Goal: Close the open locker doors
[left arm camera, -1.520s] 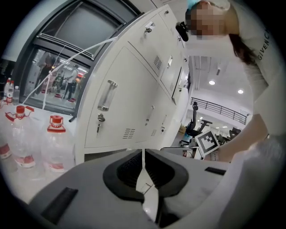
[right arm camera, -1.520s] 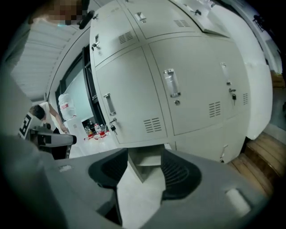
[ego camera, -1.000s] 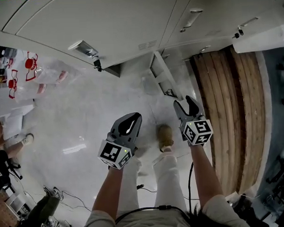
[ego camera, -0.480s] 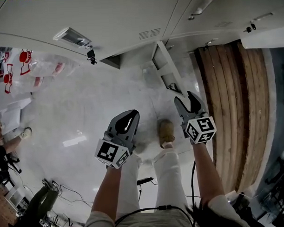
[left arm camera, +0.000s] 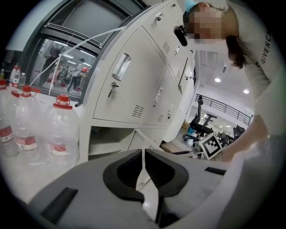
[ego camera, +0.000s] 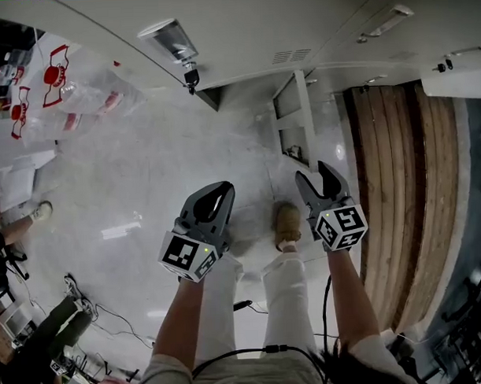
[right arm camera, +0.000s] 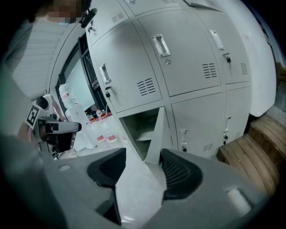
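A bank of pale grey lockers (ego camera: 243, 30) runs along the top of the head view. One bottom locker stands open, its door (ego camera: 304, 118) swung out toward me over the floor. The right gripper view shows that door (right arm camera: 157, 134) edge-on beside the empty compartment (right arm camera: 139, 129). In the left gripper view the same opening (left arm camera: 107, 138) lies low and ahead. My left gripper (ego camera: 214, 194) hovers over the floor short of the lockers, shut and holding nothing. My right gripper (ego camera: 319, 179) is open and empty, just below the open door's outer end.
Large water bottles (ego camera: 80, 98) stand at the left of the lockers, also seen as bottles (left arm camera: 58, 129) in the left gripper view. A wooden slatted platform (ego camera: 402, 182) lies at the right. My shoe (ego camera: 287, 225) is between the grippers. Cables (ego camera: 96, 330) trail at lower left.
The lockers and open door have shifted right and slightly nearer in the head view as I step. Both grippers hold their poses, the left shut and the right open.
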A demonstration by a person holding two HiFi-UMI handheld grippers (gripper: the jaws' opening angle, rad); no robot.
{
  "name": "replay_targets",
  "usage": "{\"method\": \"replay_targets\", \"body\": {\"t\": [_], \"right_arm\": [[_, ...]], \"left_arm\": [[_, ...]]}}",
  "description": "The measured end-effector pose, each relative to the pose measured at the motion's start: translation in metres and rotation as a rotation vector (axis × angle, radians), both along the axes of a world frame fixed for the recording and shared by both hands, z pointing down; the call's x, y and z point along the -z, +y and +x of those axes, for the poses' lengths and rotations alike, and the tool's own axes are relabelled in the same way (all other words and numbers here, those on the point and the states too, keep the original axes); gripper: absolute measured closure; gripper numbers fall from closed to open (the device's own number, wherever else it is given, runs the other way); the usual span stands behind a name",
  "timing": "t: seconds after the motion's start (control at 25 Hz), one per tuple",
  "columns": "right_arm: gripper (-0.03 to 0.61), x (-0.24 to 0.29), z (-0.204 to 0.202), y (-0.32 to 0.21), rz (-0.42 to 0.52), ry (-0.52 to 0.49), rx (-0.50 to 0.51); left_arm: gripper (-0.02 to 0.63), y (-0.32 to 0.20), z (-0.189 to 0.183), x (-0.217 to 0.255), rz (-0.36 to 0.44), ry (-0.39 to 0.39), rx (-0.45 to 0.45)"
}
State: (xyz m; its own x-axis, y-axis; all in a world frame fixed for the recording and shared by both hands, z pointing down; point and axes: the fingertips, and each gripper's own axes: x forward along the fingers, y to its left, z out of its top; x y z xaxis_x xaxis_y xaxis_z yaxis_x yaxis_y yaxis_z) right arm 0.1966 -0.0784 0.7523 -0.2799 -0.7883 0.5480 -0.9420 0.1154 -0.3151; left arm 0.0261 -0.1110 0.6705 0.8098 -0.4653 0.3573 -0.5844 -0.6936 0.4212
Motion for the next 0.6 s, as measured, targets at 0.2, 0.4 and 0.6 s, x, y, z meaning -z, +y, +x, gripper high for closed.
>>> {"method": "replay_targets", "body": {"t": [0.2, 0.4, 0.6], "right_arm": [[0.334, -0.001, -0.036, -0.007, 0.01, -0.017, 0.048], [0.334, -0.002, -0.072, -0.017, 0.011, -0.029, 0.092], [0.334, -0.001, -0.102, -0.032, 0.014, -0.033, 0.119]], "left_arm": [[0.597, -0.004, -0.024, -0.003, 0.001, -0.005, 0.025], [0.597, -0.007, -0.05, -0.003, 0.002, 0.0, 0.049], [0.597, -0.012, -0.078, -0.002, 0.001, 0.001, 0.075]]}}
